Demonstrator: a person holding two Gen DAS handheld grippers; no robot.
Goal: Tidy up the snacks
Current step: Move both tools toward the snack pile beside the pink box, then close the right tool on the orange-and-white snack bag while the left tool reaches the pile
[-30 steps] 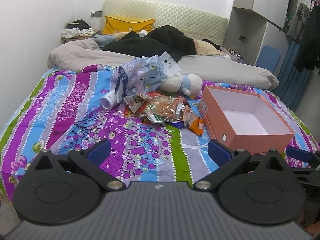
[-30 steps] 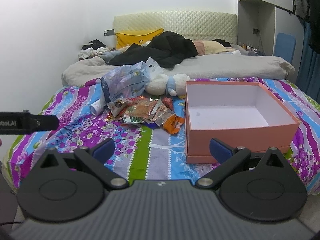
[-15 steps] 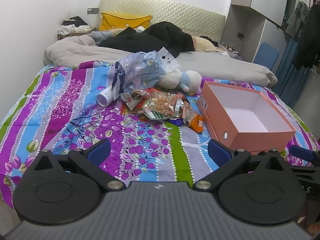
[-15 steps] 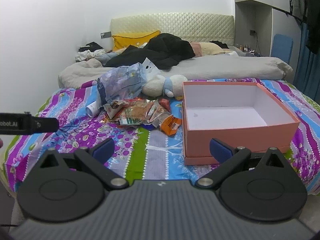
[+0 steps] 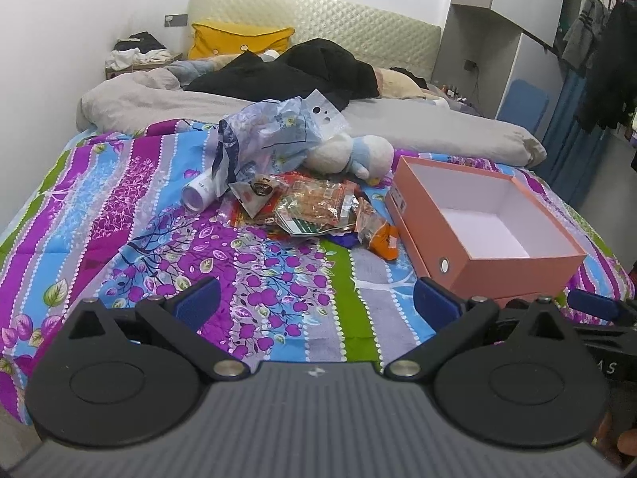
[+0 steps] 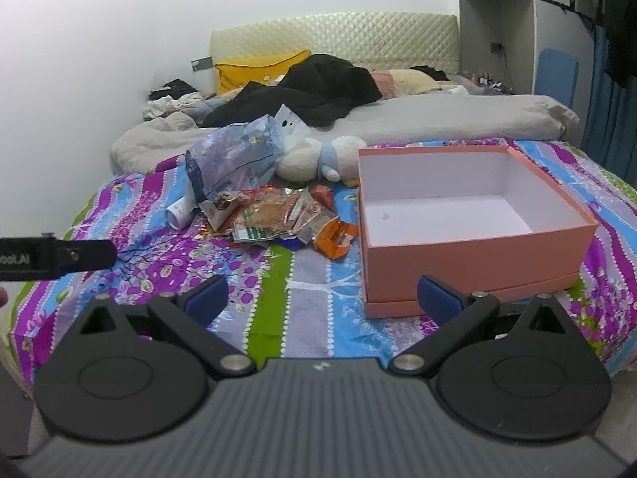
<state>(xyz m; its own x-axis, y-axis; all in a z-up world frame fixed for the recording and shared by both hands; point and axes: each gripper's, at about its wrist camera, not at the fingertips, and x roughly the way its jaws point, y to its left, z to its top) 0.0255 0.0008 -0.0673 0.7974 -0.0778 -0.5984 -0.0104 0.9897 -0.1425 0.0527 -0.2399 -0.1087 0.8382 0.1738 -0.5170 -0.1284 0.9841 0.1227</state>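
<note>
A pile of snack packets (image 5: pixel 314 211) (image 6: pixel 270 215) lies on the bed's striped cover, with an orange packet (image 5: pixel 384 237) (image 6: pixel 336 237) at its right edge. A crumpled blue plastic bag (image 5: pixel 270 135) (image 6: pixel 235 159) leans over the pile. An empty pink box (image 5: pixel 513 263) (image 6: pixel 473 263) stands open to the right of the pile. My left gripper (image 5: pixel 316 298) is open and empty over the near cover. My right gripper (image 6: pixel 322 292) is open and empty, near the box's front left corner.
A white and blue plush toy (image 5: pixel 350 155) (image 6: pixel 314 159) lies behind the pile. A white tube (image 5: pixel 199 195) lies at the pile's left. Grey duvet, black clothes (image 5: pixel 286 75) and a yellow pillow (image 5: pixel 239 40) fill the far half of the bed. The left gripper's side (image 6: pixel 51 259) shows at the left.
Both grippers have moved a little forward and up over the bed, so the pile and box sit slightly lower and closer. Nothing on the bed has moved.
</note>
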